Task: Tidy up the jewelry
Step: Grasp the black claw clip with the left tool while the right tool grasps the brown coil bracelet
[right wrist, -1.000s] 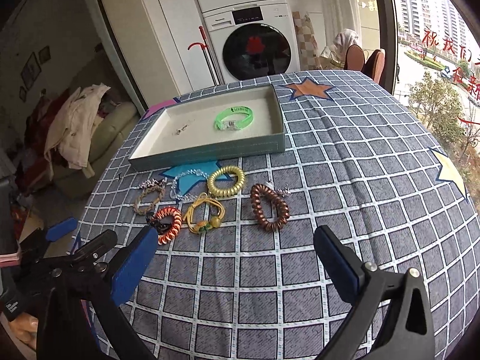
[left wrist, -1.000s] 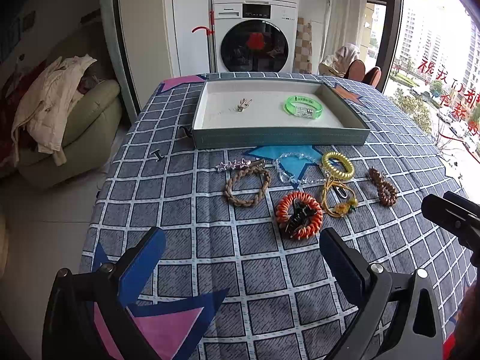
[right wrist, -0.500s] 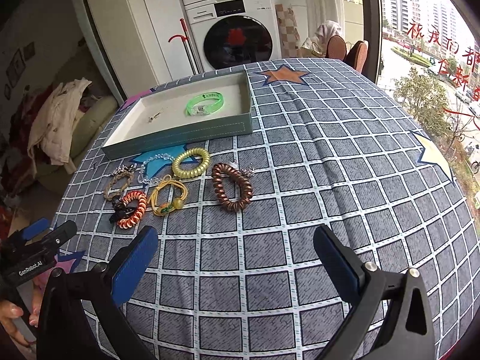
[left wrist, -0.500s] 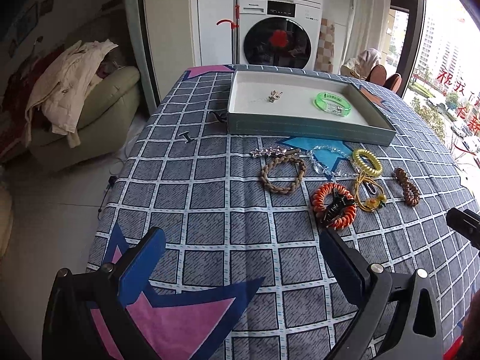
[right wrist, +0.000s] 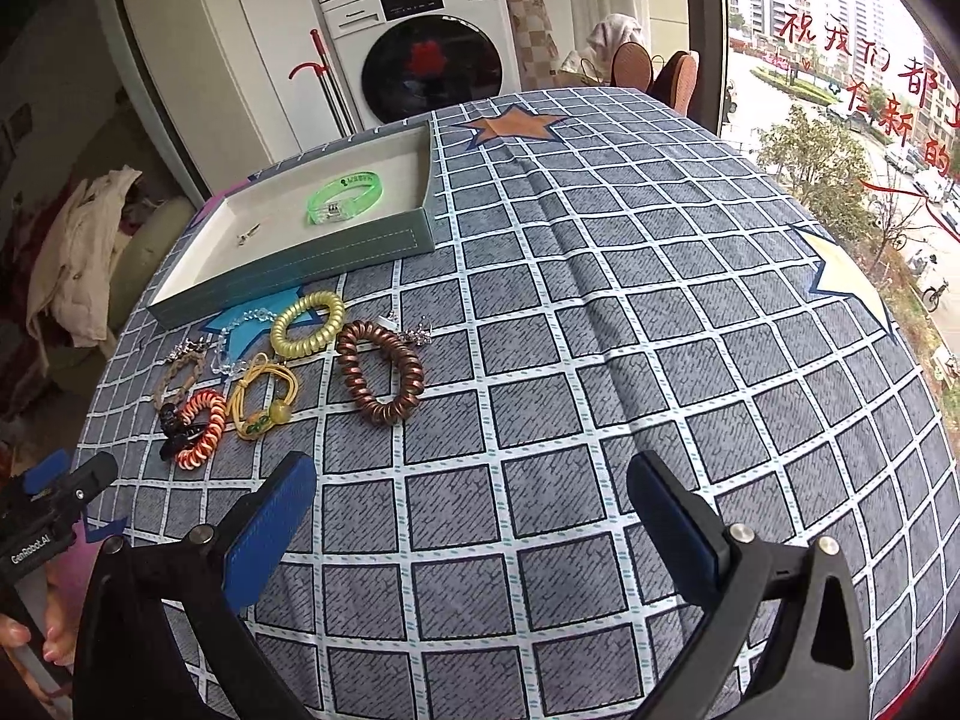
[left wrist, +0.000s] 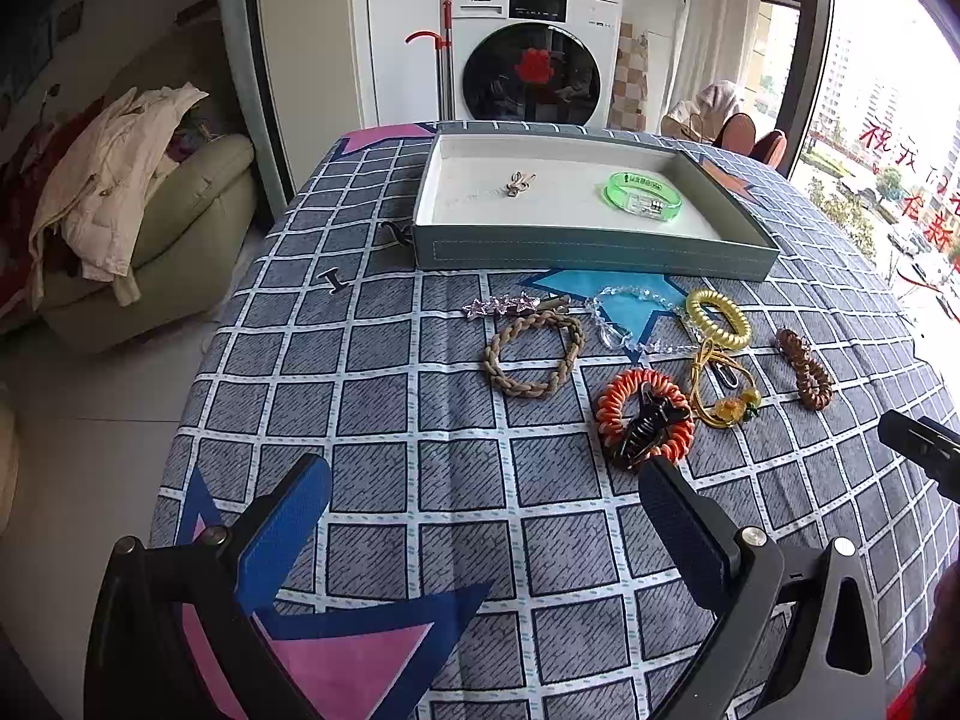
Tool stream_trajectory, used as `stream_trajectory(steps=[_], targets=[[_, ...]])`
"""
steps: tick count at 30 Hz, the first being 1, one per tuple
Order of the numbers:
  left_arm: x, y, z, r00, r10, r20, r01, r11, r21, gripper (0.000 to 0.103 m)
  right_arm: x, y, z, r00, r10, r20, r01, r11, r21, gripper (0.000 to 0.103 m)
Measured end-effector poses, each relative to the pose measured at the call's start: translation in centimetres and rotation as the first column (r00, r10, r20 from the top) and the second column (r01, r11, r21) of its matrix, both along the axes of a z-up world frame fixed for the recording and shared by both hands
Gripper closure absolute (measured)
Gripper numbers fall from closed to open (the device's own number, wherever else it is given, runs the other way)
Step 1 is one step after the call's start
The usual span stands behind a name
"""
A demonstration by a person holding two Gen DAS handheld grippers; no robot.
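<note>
A teal tray [left wrist: 594,255] [right wrist: 312,258] at the table's far side holds a green bracelet [left wrist: 642,195] [right wrist: 345,198] and a small metal clip [left wrist: 519,183]. In front of it lie a braided brown ring [left wrist: 534,354], an orange coil tie [left wrist: 645,414] with a black claw clip [left wrist: 648,426], a yellow coil tie [left wrist: 720,318] [right wrist: 309,324], a yellow cord tie [left wrist: 723,387], a brown coil tie [right wrist: 378,372] [left wrist: 804,369], a clear bead bracelet [left wrist: 624,318] and a star hair clip [left wrist: 501,305]. My left gripper [left wrist: 480,510] is open and empty, near the orange tie. My right gripper [right wrist: 471,504] is open and empty.
The table carries a grey checked cloth [right wrist: 600,330] with coloured stars. A washing machine [left wrist: 534,54] stands behind it, a sofa with clothes [left wrist: 120,210] at the left, windows at the right. Small black clips [left wrist: 333,282] lie left of the tray.
Both grippers have drawn back from the jewelry and shifted sideways, then eased forward again. Both stayed open and empty. Nothing on the table moved.
</note>
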State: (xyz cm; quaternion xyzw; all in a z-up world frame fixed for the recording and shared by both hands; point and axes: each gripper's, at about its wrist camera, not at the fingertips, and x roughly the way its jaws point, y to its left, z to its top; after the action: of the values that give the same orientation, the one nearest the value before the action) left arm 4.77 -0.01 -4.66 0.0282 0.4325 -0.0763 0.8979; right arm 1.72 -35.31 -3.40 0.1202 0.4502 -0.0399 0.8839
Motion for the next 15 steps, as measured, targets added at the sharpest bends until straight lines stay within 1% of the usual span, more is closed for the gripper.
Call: stream_trajectory(steps=[5, 9, 12, 15], targets=[[1.0, -1.0, -0.3, 1.000, -0.021, -0.020, 0.021, 1.000, -0.011, 0.000, 0.9, -0.1, -0.2, 1.000, 0.000, -0.005, 0.000, 1.000, -0.012, 0.000], [1.0, -2.5, -0.1, 0.998, -0.067, 0.000, 0.067, 0.998, -0.003, 0.000, 2.1, -0.2, -0.3, 1.000, 0.000, -0.005, 0.000, 1.000, -0.020, 0.000], [1.2, -3.3, 0.0, 0.996, -0.092, 0.012, 0.092, 0.996, -0.013, 0.000, 3.1, -0.3, -0.5, 1.000, -0.001, -0.016, 0.001, 1.000, -0.025, 0.000], [1.7, -4.0, -0.1, 0.993, -0.117, 0.003, 0.117, 0.993, -0.008, 0.000, 3.9, -0.2, -0.8, 1.000, 0.002, -0.022, -0.002, 1.000, -0.022, 0.002]])
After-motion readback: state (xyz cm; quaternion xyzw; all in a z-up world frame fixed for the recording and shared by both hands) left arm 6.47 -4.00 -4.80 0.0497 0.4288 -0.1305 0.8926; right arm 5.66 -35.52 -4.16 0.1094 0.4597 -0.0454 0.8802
